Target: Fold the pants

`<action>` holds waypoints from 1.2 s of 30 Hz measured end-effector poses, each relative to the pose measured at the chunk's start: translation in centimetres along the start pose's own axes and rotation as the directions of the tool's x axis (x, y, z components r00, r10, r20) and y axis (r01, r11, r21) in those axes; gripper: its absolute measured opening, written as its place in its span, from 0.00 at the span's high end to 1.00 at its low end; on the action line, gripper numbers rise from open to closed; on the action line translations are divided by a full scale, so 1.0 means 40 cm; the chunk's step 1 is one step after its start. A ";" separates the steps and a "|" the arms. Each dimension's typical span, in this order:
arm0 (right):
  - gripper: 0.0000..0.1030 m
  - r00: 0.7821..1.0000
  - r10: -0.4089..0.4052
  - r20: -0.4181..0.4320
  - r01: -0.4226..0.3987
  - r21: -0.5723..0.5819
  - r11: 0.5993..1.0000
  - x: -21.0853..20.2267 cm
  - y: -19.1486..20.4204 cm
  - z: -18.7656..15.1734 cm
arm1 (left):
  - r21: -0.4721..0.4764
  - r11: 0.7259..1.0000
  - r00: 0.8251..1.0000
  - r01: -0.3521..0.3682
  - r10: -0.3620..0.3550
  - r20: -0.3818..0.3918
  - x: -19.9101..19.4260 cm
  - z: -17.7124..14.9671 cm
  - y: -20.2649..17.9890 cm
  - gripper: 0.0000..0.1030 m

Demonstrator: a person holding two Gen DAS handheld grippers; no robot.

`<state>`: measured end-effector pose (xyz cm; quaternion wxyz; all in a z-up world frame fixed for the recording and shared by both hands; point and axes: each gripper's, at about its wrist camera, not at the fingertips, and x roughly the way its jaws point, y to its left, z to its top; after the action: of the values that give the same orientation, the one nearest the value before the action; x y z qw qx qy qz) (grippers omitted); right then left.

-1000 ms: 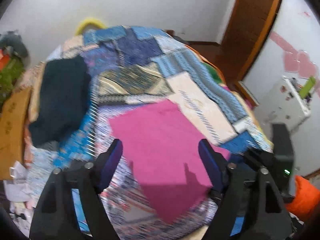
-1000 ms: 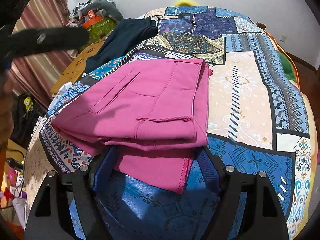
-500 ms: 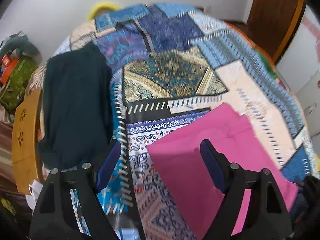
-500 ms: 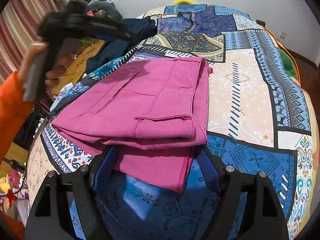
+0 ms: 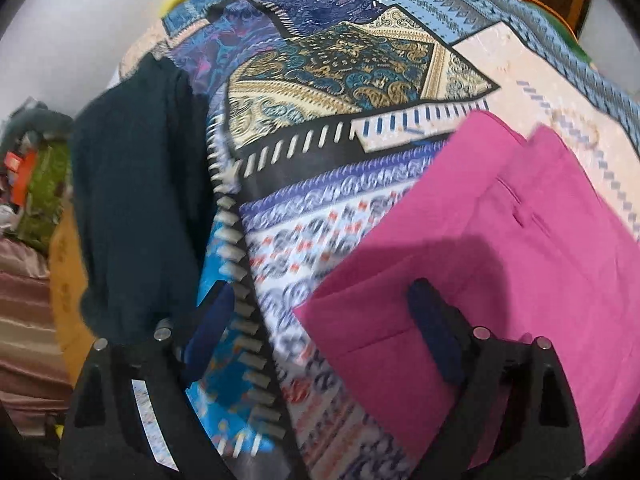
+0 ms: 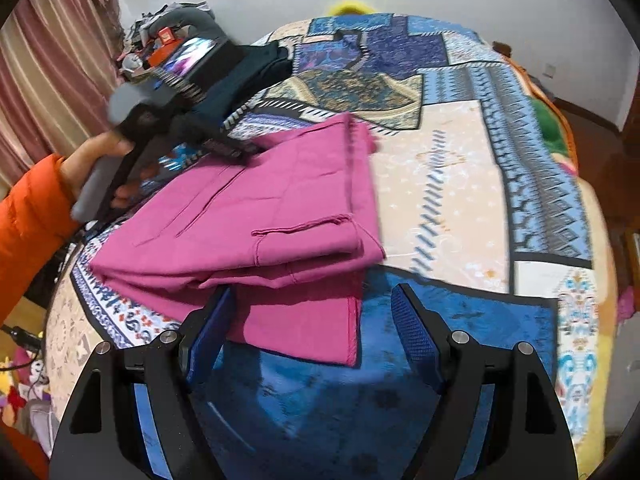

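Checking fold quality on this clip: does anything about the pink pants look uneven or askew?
Yes. The pink pants are folded unevenly: a lower layer sticks out past the top fold at the near edge, toward the right gripper.

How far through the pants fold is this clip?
Mostly done: the magenta cotton pants lie in stacked layers on the patchwork bedspread. In hand: the left tongs, jaws opening, hover at their corner; the right tongs stand open over the protruding bottom layer. Left: tucking that layer.
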<state>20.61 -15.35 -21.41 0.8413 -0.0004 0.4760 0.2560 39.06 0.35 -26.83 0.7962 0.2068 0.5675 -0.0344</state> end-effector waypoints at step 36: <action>0.67 0.995 0.069 -0.075 -0.064 0.066 0.996 0.092 -0.035 0.069 | -0.254 0.943 0.967 0.217 -0.173 0.186 -0.230 -0.384 0.079 0.78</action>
<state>24.95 -14.32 -23.18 0.8130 0.0322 0.5158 0.2683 23.05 7.24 -21.61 0.8529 0.0346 0.5183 -0.0517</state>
